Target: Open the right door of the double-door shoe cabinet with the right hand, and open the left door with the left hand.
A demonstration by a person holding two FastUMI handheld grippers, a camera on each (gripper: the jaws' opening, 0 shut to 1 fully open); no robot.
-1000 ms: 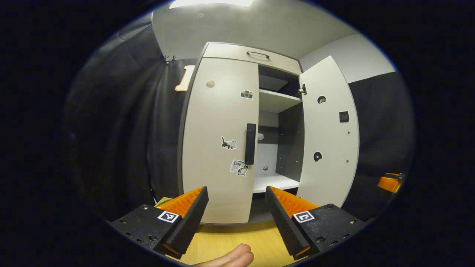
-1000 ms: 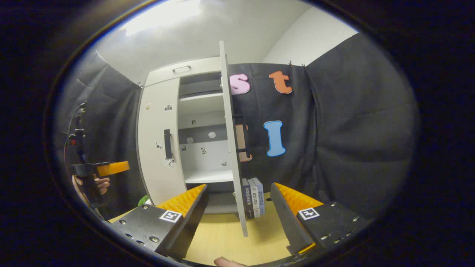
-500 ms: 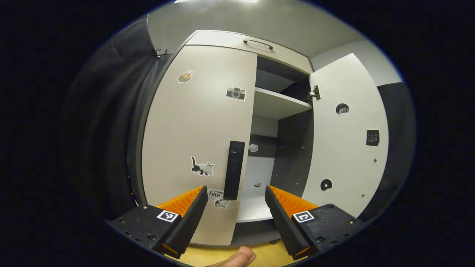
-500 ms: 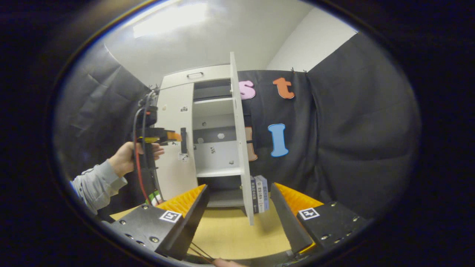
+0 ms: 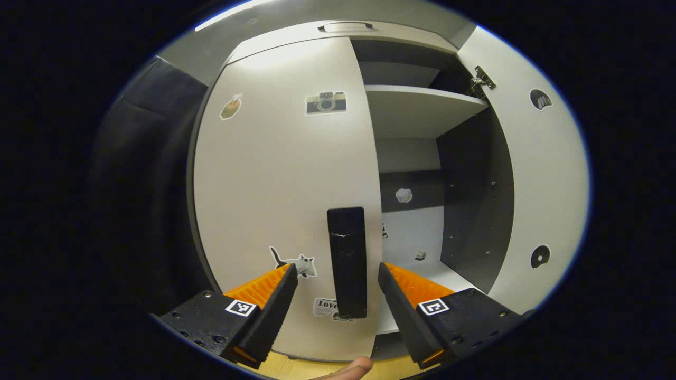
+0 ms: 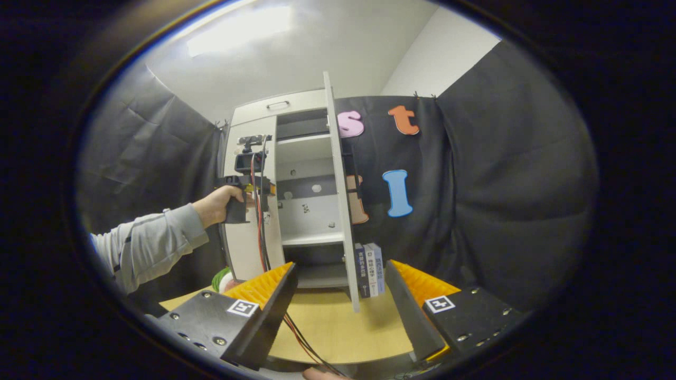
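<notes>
Right door (image 6: pixel 340 211) is already swung out, so with the left gripper (image 5: pixel 338 287) gaping, empty, straddling the left door's black handle (image 5: pixel 347 261), I'd pinch squarely, then pull along the hinge arc, while the right gripper (image 6: pixel 339 293) hangs back wide open holding nothing.

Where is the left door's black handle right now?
In the left gripper view, the black handle stands upright on the closed left door, between the open left gripper fingers, not yet gripped.

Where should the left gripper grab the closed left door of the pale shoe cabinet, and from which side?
Grip the black vertical bar handle near the free inner edge of the pale left door, coming straight on from the front. The bar stands upright and proud of the panel, so one finger fits on each side. The left gripper is open and already straddles it; closing there and pulling back looks best.
</notes>
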